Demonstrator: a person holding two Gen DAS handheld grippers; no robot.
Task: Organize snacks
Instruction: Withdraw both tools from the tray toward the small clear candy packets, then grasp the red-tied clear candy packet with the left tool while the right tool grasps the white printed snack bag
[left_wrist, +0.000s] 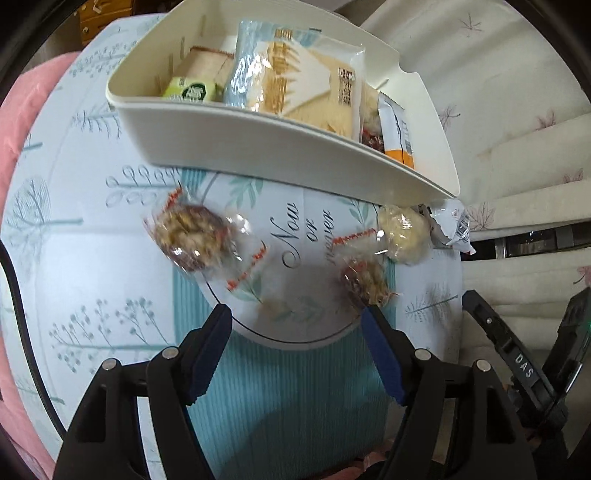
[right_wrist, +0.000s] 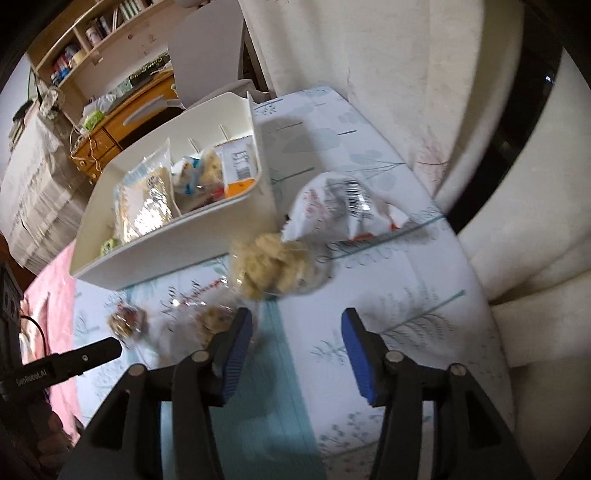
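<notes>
Left fingers (left_wrist: 297, 317): spread wide, nothing between them. They hang over the counter, on the near side of the bin.
Right fingers (right_wrist: 297, 321): spread wide too, and bare. They hang over the counter near the bin's right end.
Counter (left_wrist: 92, 258): it has a pale blue cloth with trees and leaves on it. A round white patch with curly writing sits in the middle, just in front of the bin.
Nut snack (left_wrist: 192, 236): a clear wrapper with red zigzag ends and brown bits inside. It lies on the cloth in front of the bin, toward the bin's left end. It is a bit blurred.
Second nut snack (left_wrist: 364, 275): the same sort of wrapper. It lies in front of the bin, just past the tip of the left gripper's right finger.
Pale snack (right_wrist: 271, 264): a clear bag of yellow lumpy bits. It lies just beside the bin's right corner.
White packet (right_wrist: 343, 205): it has a bar code and a red edge. It lies to the right of the bin, touching the pale snack.
Bin (left_wrist: 266, 147): a cream tub on the cloth. Inside are a big cracker pack (left_wrist: 295, 74), a small green pack (left_wrist: 190, 90) and an orange and white pack (left_wrist: 397, 129).
Couch (right_wrist: 388, 74): cream cushions with faint leaves, behind and to the right of the bin.
</notes>
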